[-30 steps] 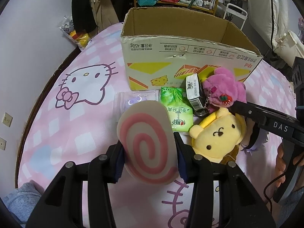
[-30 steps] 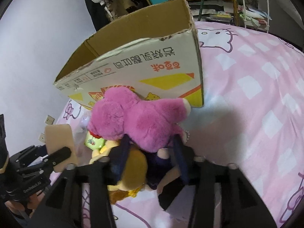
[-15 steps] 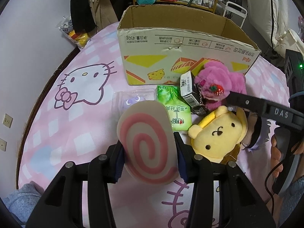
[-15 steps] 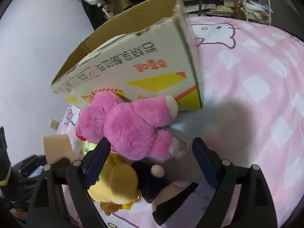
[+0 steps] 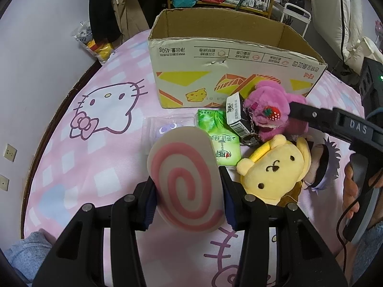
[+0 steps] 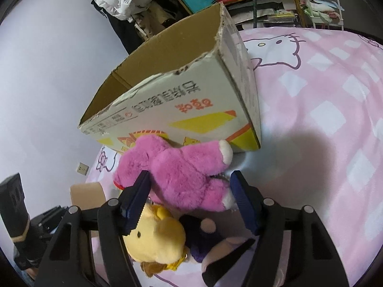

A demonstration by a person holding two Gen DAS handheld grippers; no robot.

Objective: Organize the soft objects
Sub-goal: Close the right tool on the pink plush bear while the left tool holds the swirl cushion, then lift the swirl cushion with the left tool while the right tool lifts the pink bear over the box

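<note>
My left gripper (image 5: 189,187) is shut on a round white cushion with a pink swirl (image 5: 184,179) and holds it above the pink bedsheet. An open cardboard box (image 5: 215,55) stands behind it. The pink bear plush (image 6: 182,169) lies against the box front (image 6: 167,114), on top of a yellow bear plush (image 6: 155,234). My right gripper (image 6: 189,179) straddles the pink bear. Its jaws are closing: the left pad brushes the fur and the right pad stands just beside a foot. In the left wrist view the pink bear (image 5: 270,110) shows a strawberry tag.
Before the box lie a green tissue pack (image 5: 222,141), a small carton (image 5: 235,114) with a keychain, a clear pouch (image 5: 165,126) and a dark-clothed doll (image 6: 203,239). A Hello Kitty sheet (image 6: 335,119) covers the bed; shelves and clothes stand behind.
The right gripper let go of the pink bear, opened wide, and has narrowed again around it. The left gripper keeps its hold on the swirl cushion and has not moved.
</note>
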